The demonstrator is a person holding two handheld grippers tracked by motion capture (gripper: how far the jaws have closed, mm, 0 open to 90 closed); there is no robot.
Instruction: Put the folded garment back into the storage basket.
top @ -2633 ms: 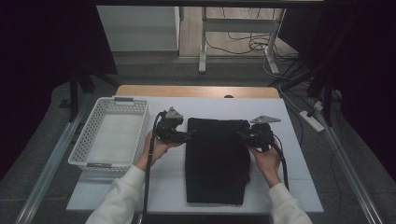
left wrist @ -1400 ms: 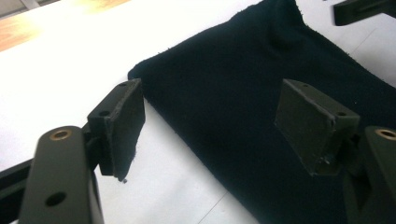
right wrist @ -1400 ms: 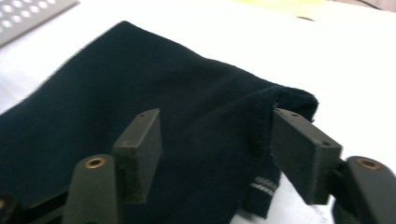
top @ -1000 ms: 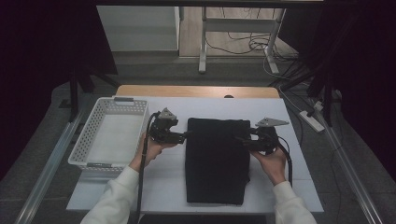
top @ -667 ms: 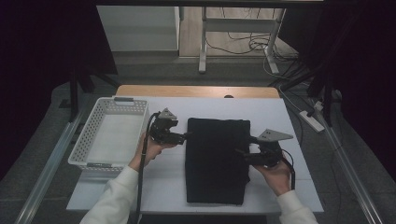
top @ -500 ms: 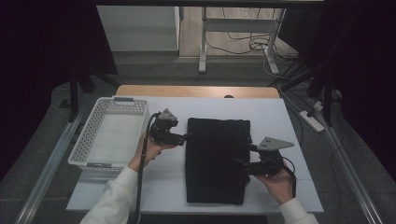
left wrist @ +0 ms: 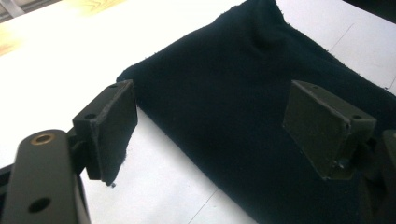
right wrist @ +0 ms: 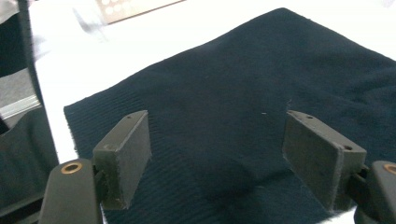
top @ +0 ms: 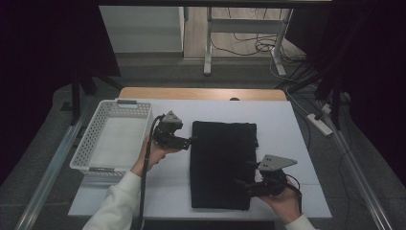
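While the person stands at the white table [top: 287, 120], a folded black cloth [top: 221, 163] lies flat in the middle of it. In the high view, the left gripper [top: 187, 141] points at the cloth's left edge, near its far corner. The right gripper [top: 245, 173] sits over the cloth's right edge, near the front corner. A white basket [top: 91, 143] rests on the left side of the table, well apart from the cloth.

In the left gripper view, the two black jaws are spread wide with nothing between them. One pad [left wrist: 112, 130] hangs over the bare table just beside the cloth's edge (the other is over the cloth [left wrist: 261, 107] itself).

In the right gripper view, the jaws are also spread wide and grip nothing. Both are over the dark cloth [right wrist: 224, 112], and the cloth's edge runs just under them at the bottom.
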